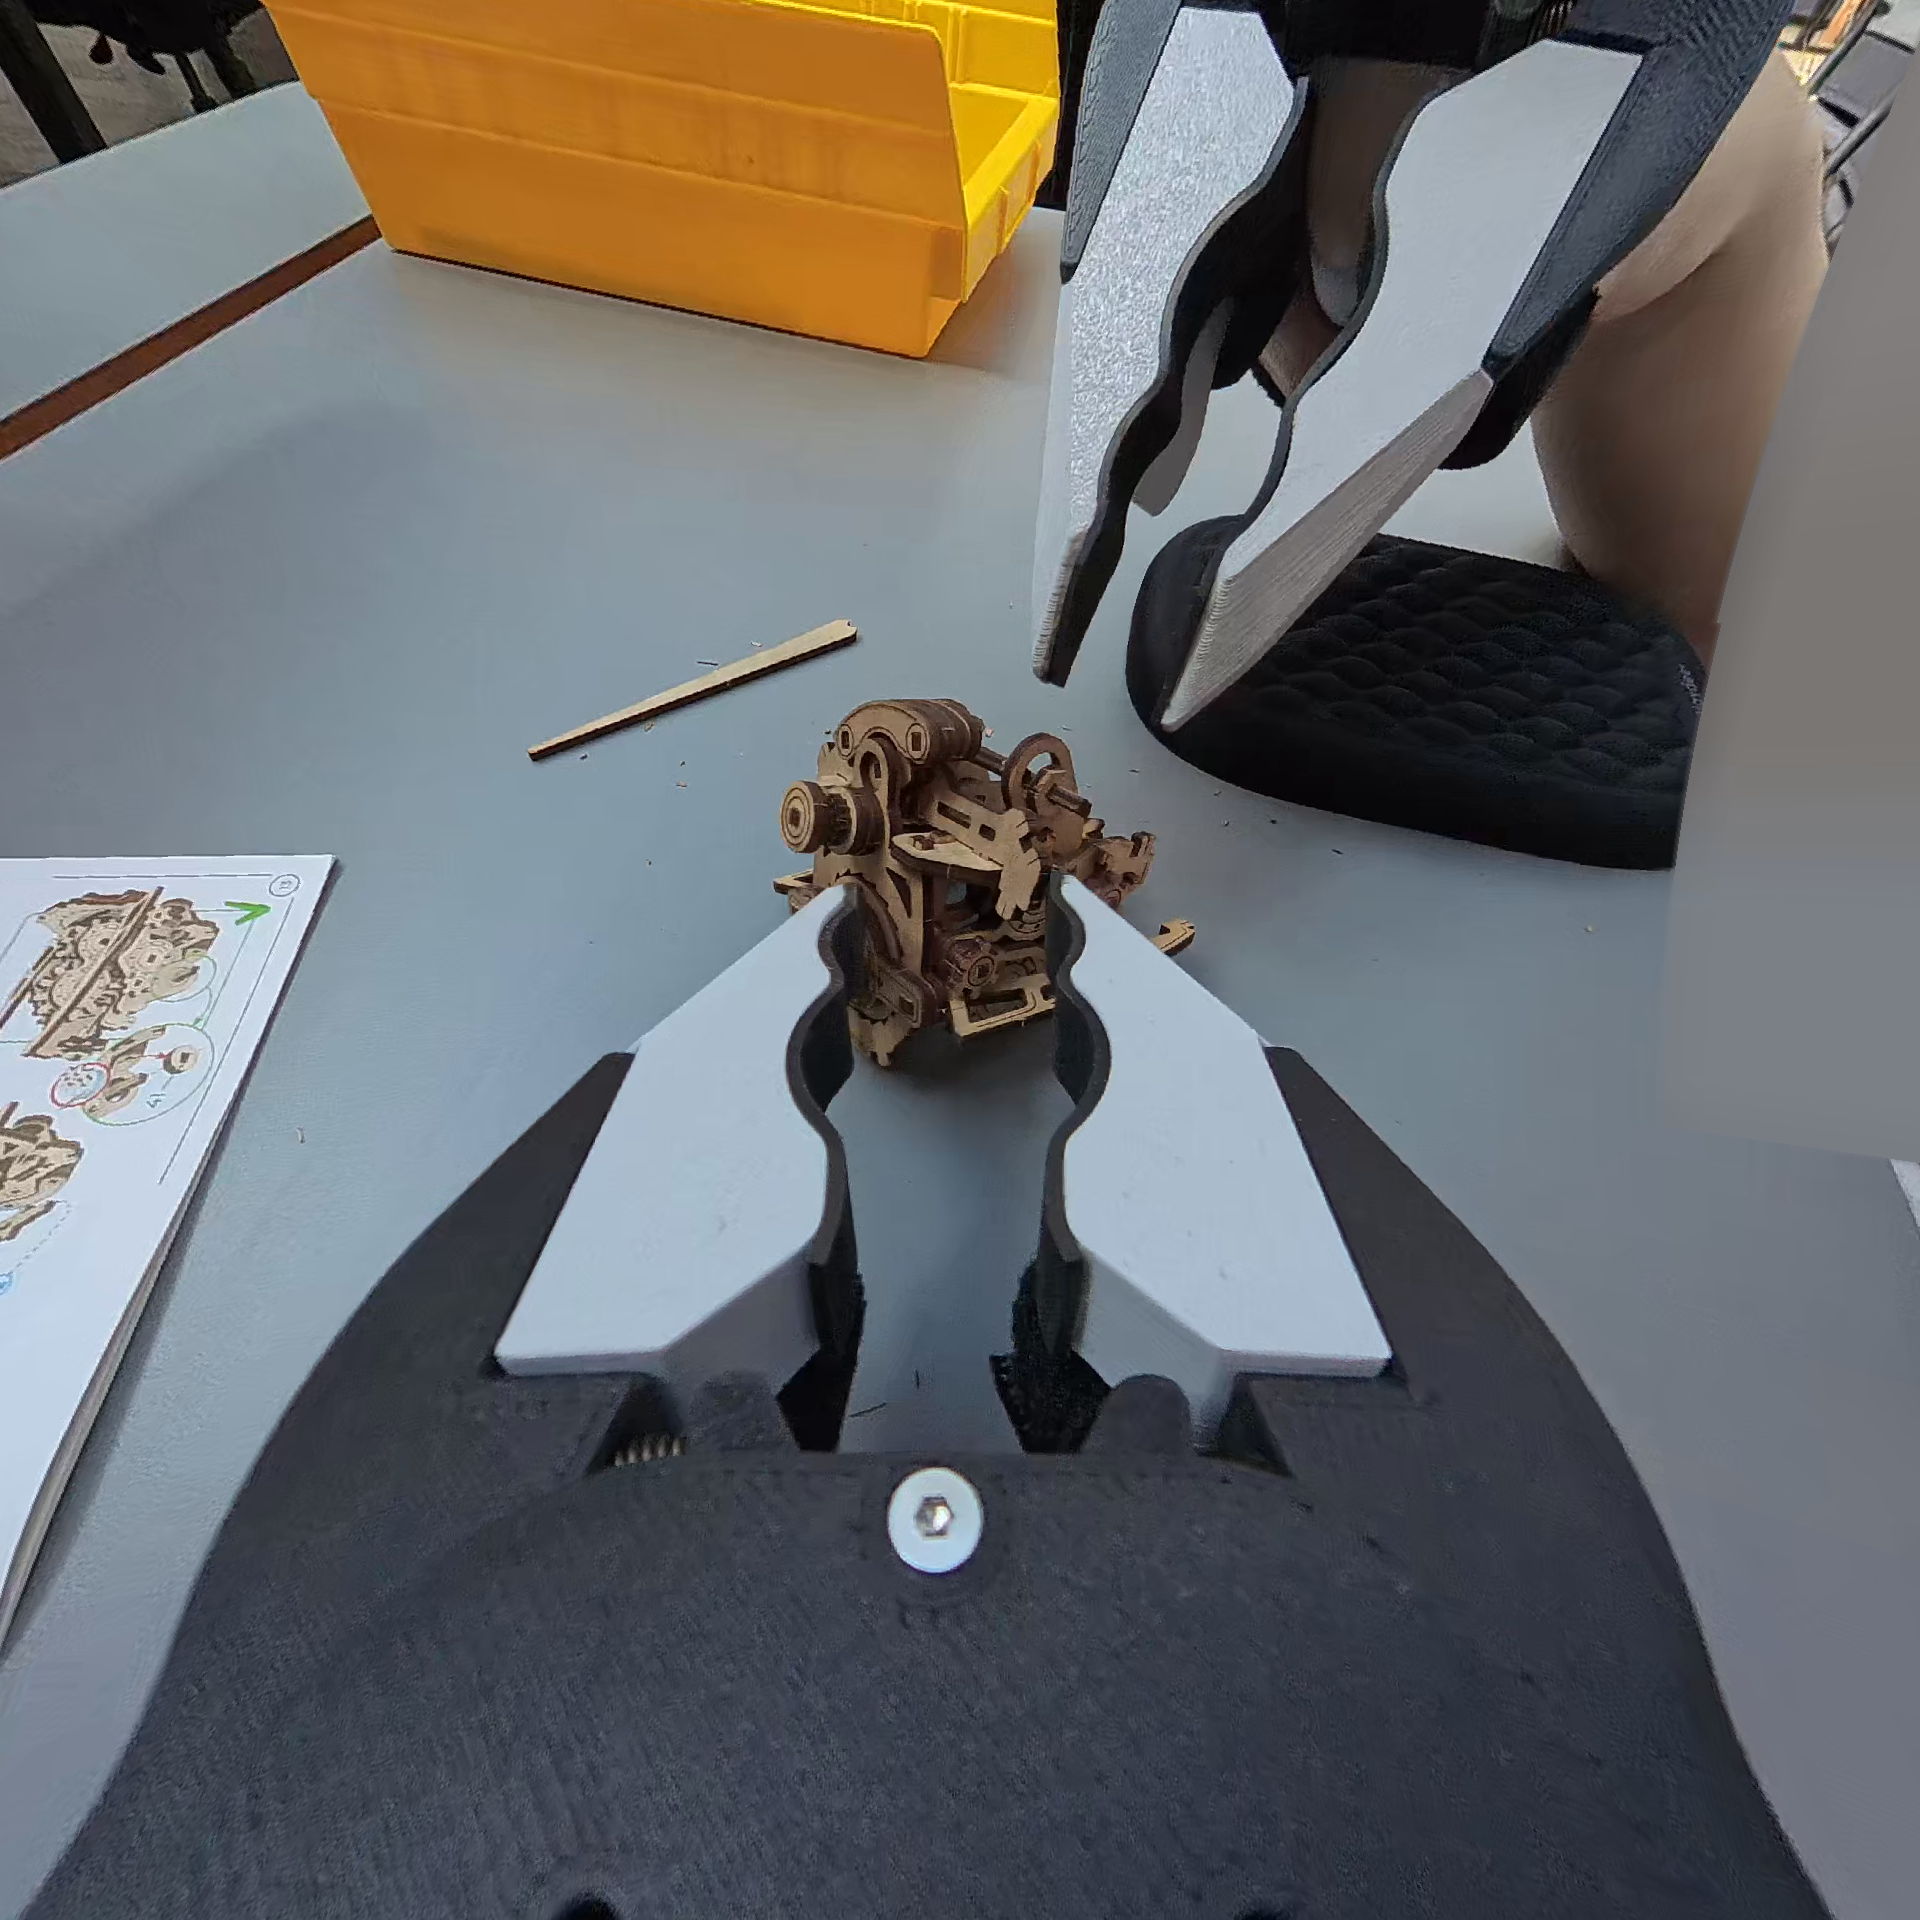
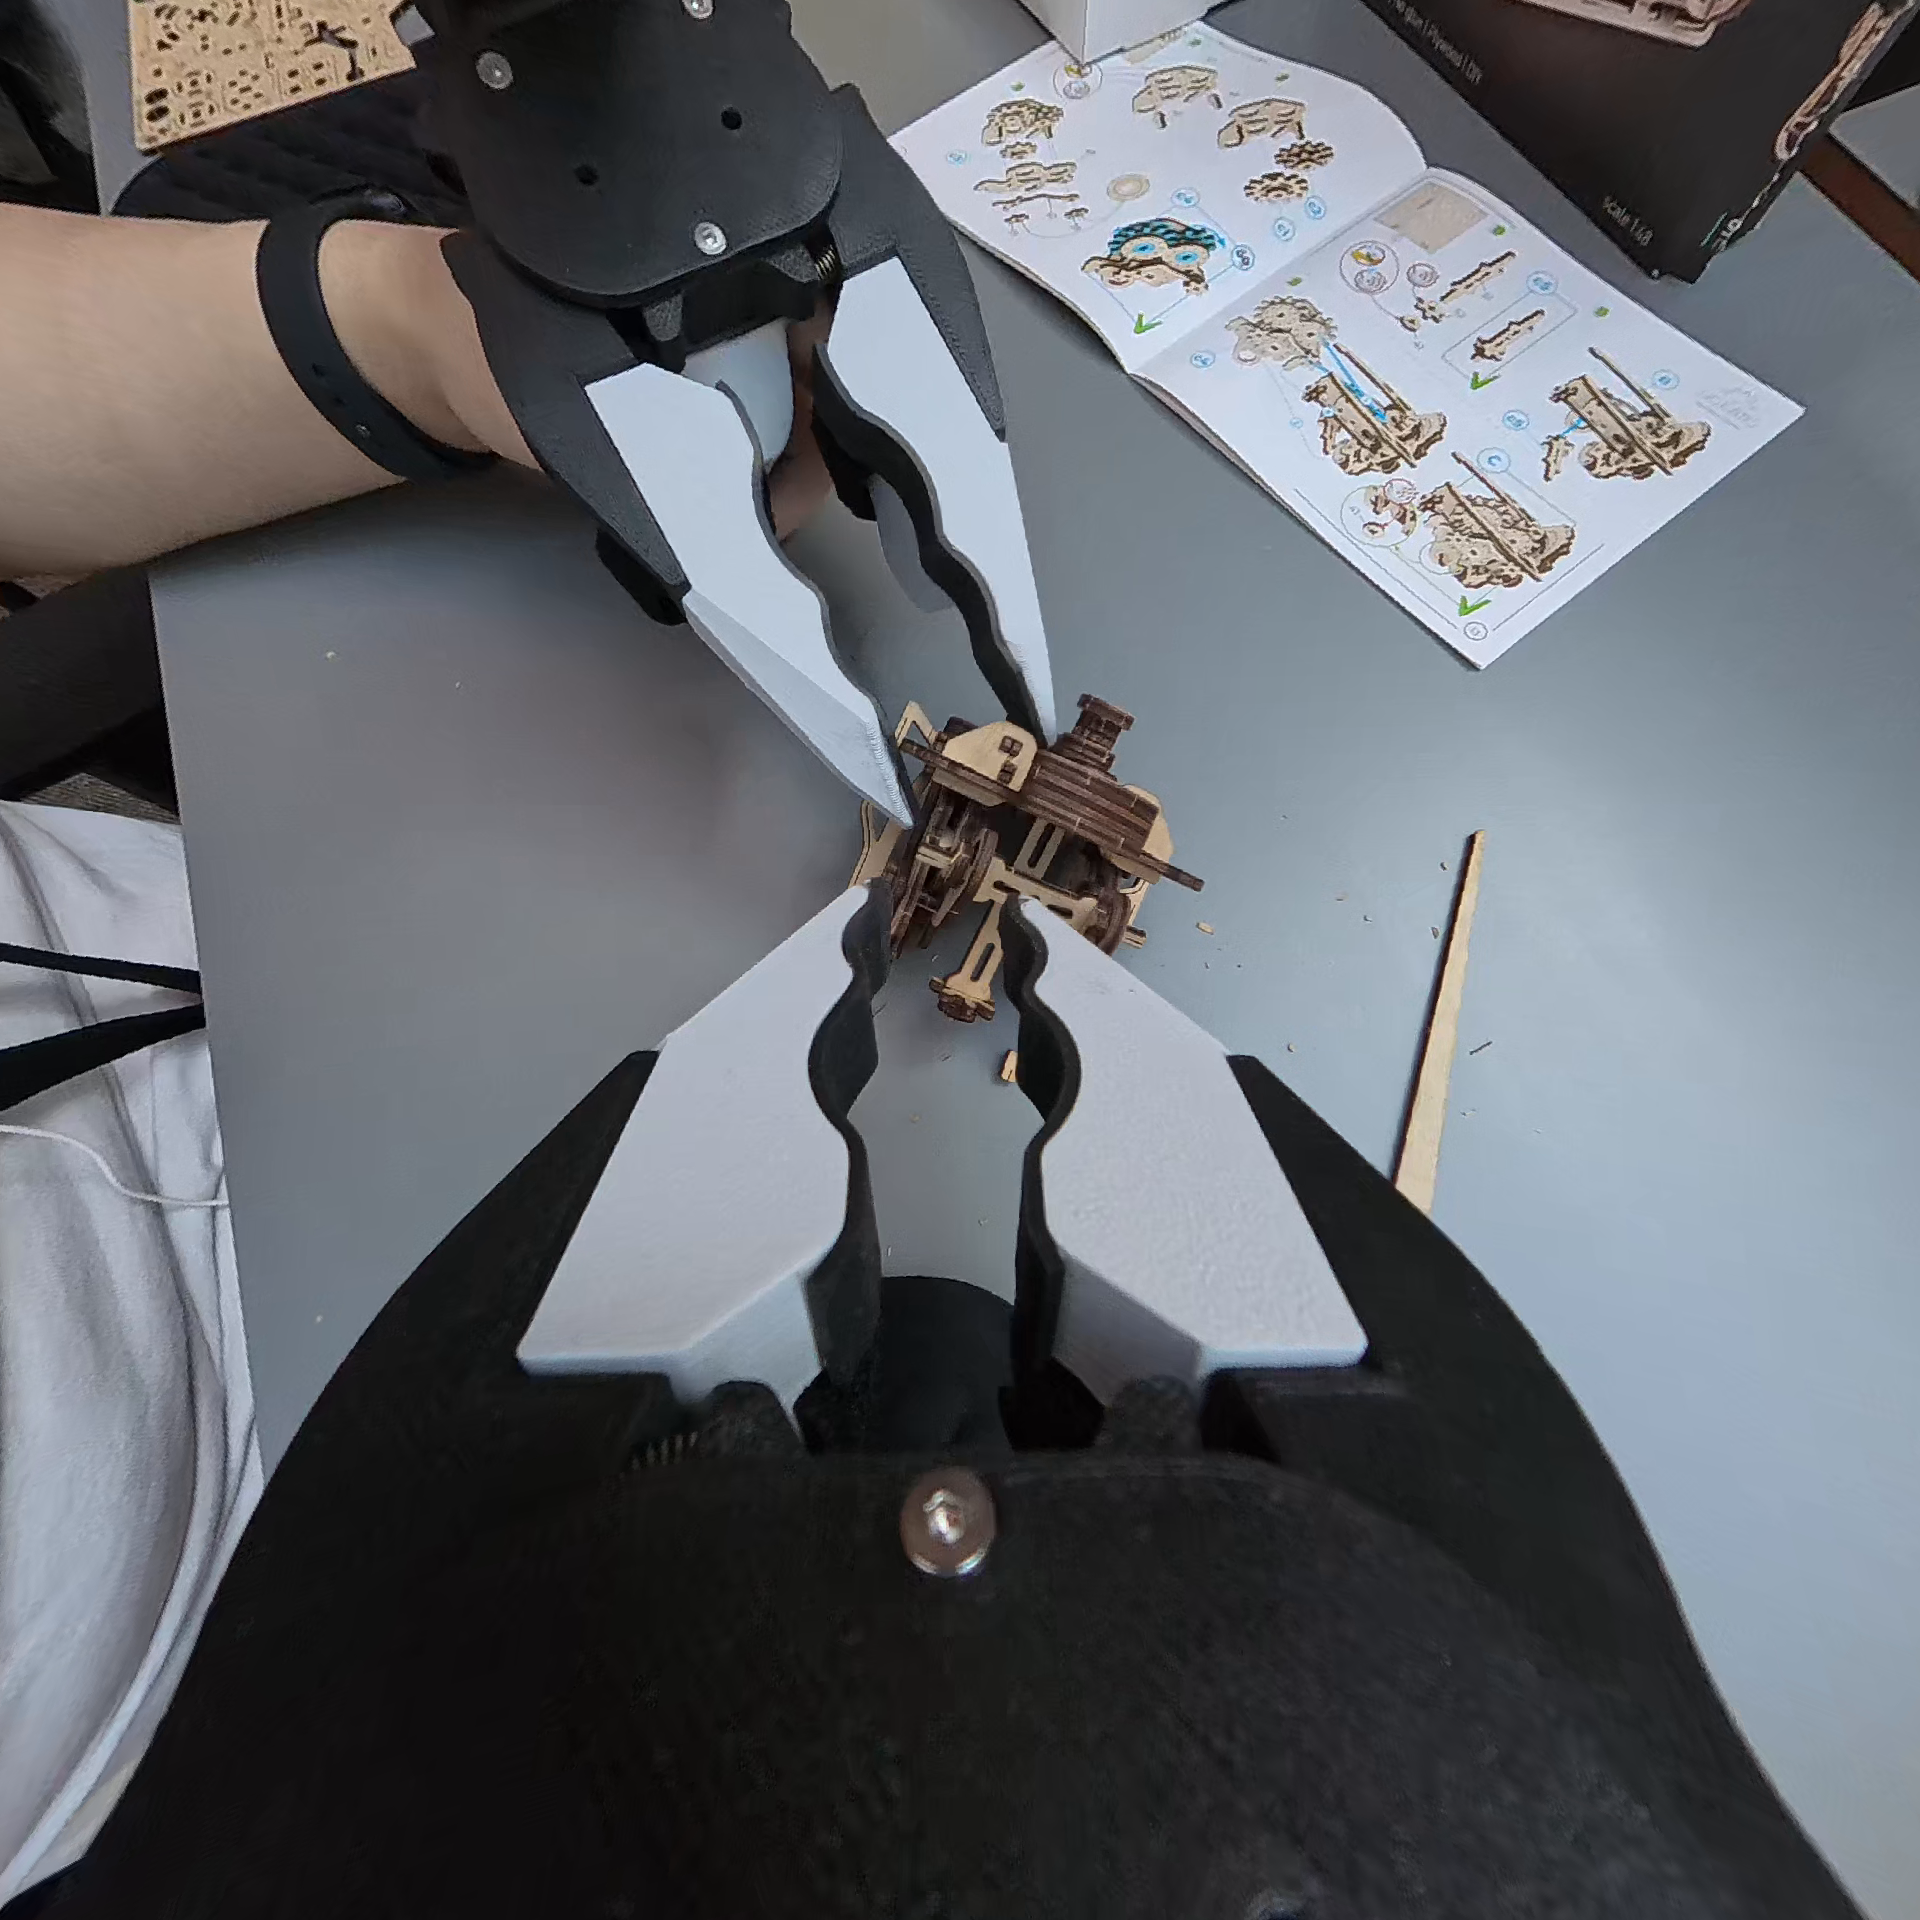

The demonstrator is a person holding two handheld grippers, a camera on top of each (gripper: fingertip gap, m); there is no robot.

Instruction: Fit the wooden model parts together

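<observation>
Progress: the wooden model (image 1: 935,883) looks largely assembled; one loose wooden strip (image 1: 691,691) is not yet fitted.
Model look: pale laser-cut ply with dark edges, gears, axles, layered plates.
Model place: on the grey worktop (image 1: 416,520), between both sets of jaws.
Left gripper (image 1: 948,899): jaws gripping the model's sides.
Right gripper (image 2: 940,914): jaws parted around the model's near end; contact unclear.

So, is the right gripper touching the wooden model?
Apart. In the left wrist view the right gripper hangs open above the table, with grey tabletop visible between its fingertips and the wooden model.
</observation>
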